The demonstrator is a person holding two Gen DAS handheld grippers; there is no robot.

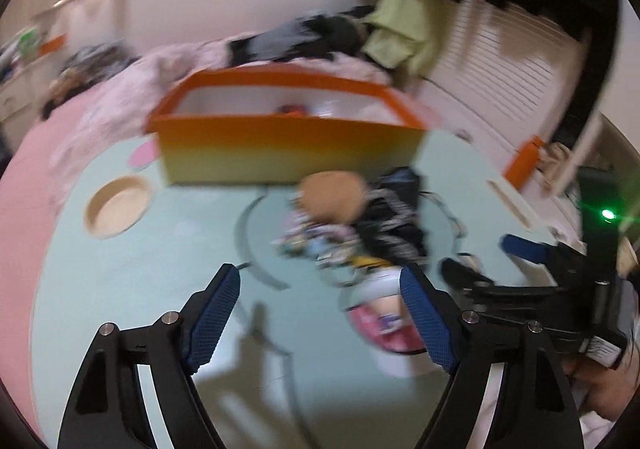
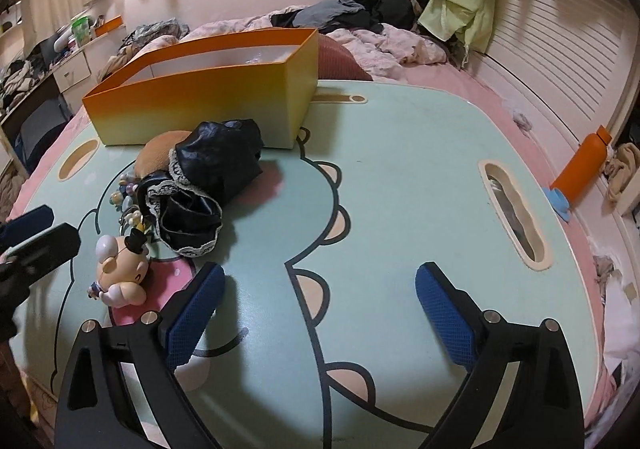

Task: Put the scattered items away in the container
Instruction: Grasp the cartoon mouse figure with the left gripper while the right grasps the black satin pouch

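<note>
An orange-to-yellow open box stands at the far side of the mint-green table; it also shows in the right wrist view. In front of it lies a pile: a tan round plush, a black lace-trimmed garment, a beaded trinket and a small pink figurine. My left gripper is open and empty above the table, the figurine by its right finger. My right gripper is open and empty, to the right of the pile.
The table sits on a pink bed with crumpled bedding and dark clothes behind the box. An orange bottle stands at the right edge. The table has oval cut-outs and a round cup hole.
</note>
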